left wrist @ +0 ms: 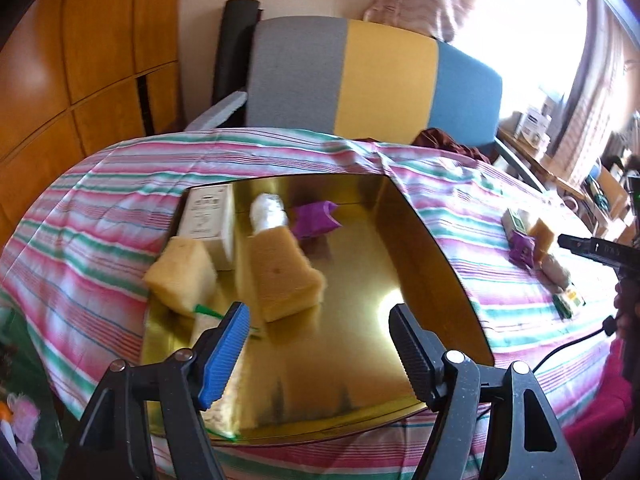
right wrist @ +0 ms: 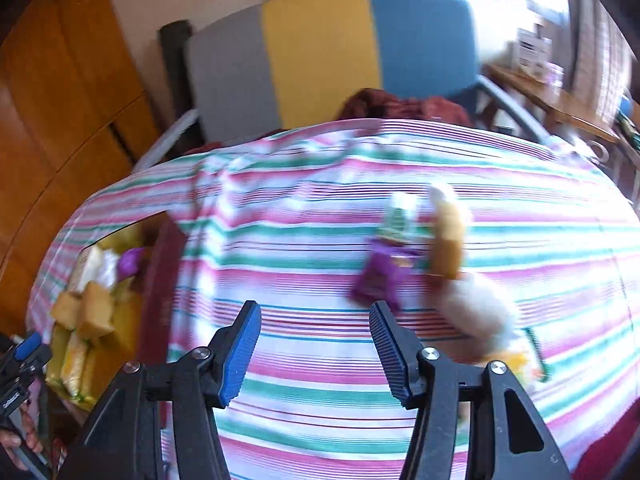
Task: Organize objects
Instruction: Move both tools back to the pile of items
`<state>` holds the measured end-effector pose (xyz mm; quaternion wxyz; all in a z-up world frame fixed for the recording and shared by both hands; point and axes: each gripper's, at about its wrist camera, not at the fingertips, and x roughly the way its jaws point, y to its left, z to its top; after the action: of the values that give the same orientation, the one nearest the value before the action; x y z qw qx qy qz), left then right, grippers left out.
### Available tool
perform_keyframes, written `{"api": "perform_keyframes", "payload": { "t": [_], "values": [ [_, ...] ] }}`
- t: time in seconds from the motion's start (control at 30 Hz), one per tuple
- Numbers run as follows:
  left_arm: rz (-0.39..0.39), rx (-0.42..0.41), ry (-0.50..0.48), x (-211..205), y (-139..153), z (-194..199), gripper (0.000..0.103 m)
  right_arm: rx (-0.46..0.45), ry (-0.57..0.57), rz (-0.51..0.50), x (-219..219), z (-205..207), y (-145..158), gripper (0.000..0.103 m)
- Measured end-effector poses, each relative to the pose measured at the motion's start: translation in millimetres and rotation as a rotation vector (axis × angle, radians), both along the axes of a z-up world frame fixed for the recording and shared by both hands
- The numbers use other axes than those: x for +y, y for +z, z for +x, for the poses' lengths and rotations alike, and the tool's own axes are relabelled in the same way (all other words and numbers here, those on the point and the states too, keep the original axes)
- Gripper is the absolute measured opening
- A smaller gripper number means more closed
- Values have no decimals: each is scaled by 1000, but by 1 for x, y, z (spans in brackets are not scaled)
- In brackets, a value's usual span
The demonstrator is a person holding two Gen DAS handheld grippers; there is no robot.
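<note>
Objects for organising are split in two groups, referenced here to the shallow gold metal tray (left wrist: 416, 240) on the striped cloth-covered desk (left wrist: 100, 208).

Nearest, the left tongs (left wrist: 318, 344) hang over the tray's near half, jaws moderately apart with nothing between them. Just beyond them, inside the tray, lie a tan sponge block (left wrist: 286, 276) with a white fluffy roll (left wrist: 267, 211) at its far end, a second yellow sponge (left wrist: 182, 276) on the left rim, a cream cardboard box (left wrist: 210, 224) and a crumpled purple wrapper (left wrist: 316, 220). Judgement: these are sorted items, gathered there as the collecting point.

Right of the tray, well apart, the right tongs (right wrist: 314, 348) hover above bare cloth, jaws partly open and empty. Ahead and to their right, a blurred cluster awaits: purple packet (right wrist: 378, 276), tan sponge (right wrist: 448, 240), pale roll (right wrist: 476, 312). Judgement: the packet is the likeliest next pick.
</note>
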<state>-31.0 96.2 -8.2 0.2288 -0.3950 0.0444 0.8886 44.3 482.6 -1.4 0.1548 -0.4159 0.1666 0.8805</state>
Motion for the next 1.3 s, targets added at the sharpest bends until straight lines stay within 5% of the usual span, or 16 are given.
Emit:
{"api": "perform_keyframes", "payload": {
  "t": [0.17,0.27,0.37,0.7,1.3],
  "values": [
    [-11,9,-75,32,5,5,73,48,-300,-24,69,44,-10,57],
    [-20,17,-137,57,8,8,73,53,-505,-130,106,71,-28,57],
    [-25,10,-189,85,9,11,73,89,-597,-232,127,89,-33,57],
    [-57,-64,-328,179,-6,14,73,127,-590,-354,130,97,-39,57],
    [-123,-43,-568,326,-38,6,73,179,-563,-432,132,100,-39,57]
  ]
}}
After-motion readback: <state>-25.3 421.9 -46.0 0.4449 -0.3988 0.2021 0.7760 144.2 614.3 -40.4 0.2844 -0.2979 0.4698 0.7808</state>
